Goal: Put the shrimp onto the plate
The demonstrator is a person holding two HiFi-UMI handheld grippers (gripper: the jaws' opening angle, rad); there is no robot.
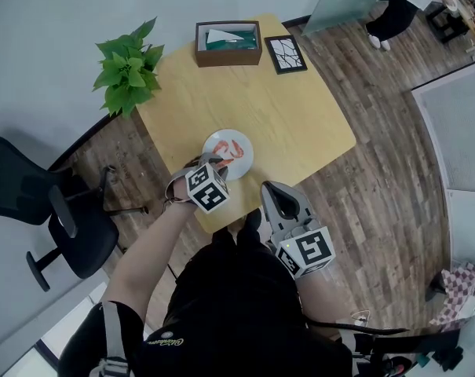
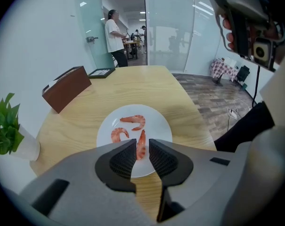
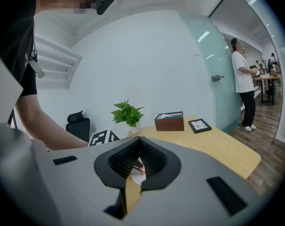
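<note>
Pink shrimp (image 2: 141, 135), likely soft and slippery, is lying on the plate (image 2: 157, 126) between the left gripper's (image 2: 142, 142) slightly parted jaws; a mid-body hold is advisable. The right gripper (image 3: 139, 141) is hanging closed and empty.

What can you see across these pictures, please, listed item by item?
light wooden table: one, pale yellow, centre of the head view
round white plate: one, white, near edge of the table
cooked shrimp: three, orange-pink, on the plate
leafy potted plant: one, green in a white pot, table's left corner
brown open-topped box: one, brown, table's far edge
black-framed picture: one, black and white, flat beside the box
black office chair: one, black, left of the table
bystander in a white top: one, far background
left gripper: one, grey, jaws apart over the plate, one shrimp showing between them
right gripper: one, grey, jaws together, back from the table
</note>
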